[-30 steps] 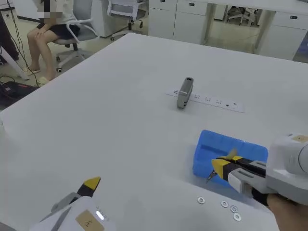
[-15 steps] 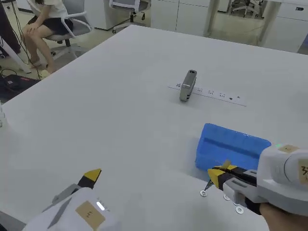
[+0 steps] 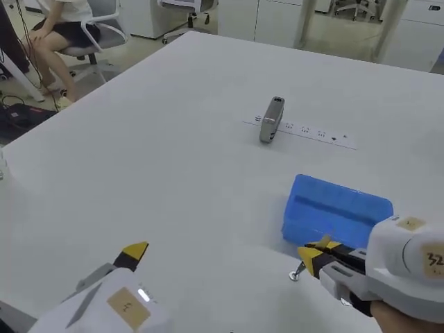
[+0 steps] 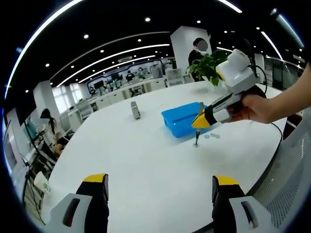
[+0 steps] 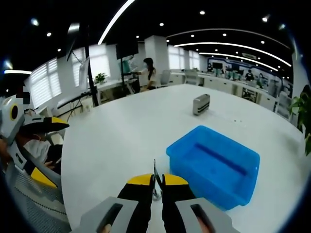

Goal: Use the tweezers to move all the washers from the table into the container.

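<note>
My right gripper [image 3: 313, 252] [image 5: 155, 180] is shut on thin metal tweezers [image 5: 155, 171] [image 4: 197, 138] that point down at the table. Their tip rests at a small metal washer [image 3: 294, 276] just in front of the blue container [image 3: 337, 207] [image 5: 214, 165] [image 4: 183, 119]. Beyond the tweezers, more washers [image 4: 210, 136] lie beside the container's near corner; in the head view the right gripper covers most of them. My left gripper [image 4: 158, 188] [image 3: 133, 254] hovers open at the near left, with nothing between its jaws.
A grey box-shaped device [image 3: 271, 119] [image 5: 200, 104] stands on a flat white power strip [image 3: 316, 132] at the far side of the white table [image 3: 173, 159]. A person sits on an office chair [image 3: 97, 28] beyond the far-left corner.
My right gripper, with the tweezers, has come off the blue container toward me and down to the table, so the tip now sits at a washer. The left gripper stays put.
</note>
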`<action>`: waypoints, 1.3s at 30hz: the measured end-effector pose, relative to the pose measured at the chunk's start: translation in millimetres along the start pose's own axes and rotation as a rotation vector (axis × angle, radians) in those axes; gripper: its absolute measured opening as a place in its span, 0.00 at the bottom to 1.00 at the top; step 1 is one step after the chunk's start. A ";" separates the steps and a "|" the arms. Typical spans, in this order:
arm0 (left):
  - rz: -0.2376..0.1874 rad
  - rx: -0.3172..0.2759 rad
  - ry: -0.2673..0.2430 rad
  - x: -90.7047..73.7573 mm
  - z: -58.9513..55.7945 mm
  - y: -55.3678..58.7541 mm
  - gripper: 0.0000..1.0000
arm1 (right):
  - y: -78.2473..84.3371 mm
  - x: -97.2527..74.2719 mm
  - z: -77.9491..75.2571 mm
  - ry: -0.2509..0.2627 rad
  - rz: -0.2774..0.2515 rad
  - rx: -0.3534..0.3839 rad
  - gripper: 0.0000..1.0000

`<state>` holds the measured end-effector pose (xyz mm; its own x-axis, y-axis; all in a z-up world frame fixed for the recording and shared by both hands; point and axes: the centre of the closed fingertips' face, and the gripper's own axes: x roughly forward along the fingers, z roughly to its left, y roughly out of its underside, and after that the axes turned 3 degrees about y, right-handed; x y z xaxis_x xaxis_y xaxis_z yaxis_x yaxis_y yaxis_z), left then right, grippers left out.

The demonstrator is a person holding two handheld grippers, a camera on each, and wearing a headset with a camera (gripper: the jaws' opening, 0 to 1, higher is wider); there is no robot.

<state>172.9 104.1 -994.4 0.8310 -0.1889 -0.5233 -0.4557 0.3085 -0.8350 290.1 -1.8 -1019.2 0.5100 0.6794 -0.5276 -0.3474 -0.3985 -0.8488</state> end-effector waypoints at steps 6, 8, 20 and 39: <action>0.000 0.003 0.003 0.2 -0.6 0.3 0.90 | -0.5 0.3 1.7 0.006 -0.004 -0.036 0.02; 0.001 0.004 0.002 0.2 -0.4 0.5 0.89 | -0.6 0.2 1.0 0.007 -0.008 -0.021 0.02; 0.004 0.007 0.007 0.6 -1.1 1.1 0.89 | -1.1 1.1 -3.3 0.027 -0.001 -0.020 0.01; 0.008 0.015 0.003 0.2 -0.8 1.1 0.89 | -3.1 -2.5 -6.6 0.012 0.069 -0.027 0.00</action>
<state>172.3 103.7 -995.5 0.8262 -0.1893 -0.5307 -0.4576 0.3241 -0.8280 295.1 -6.4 -1015.5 0.4953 0.6423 -0.5849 -0.3610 -0.4602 -0.8111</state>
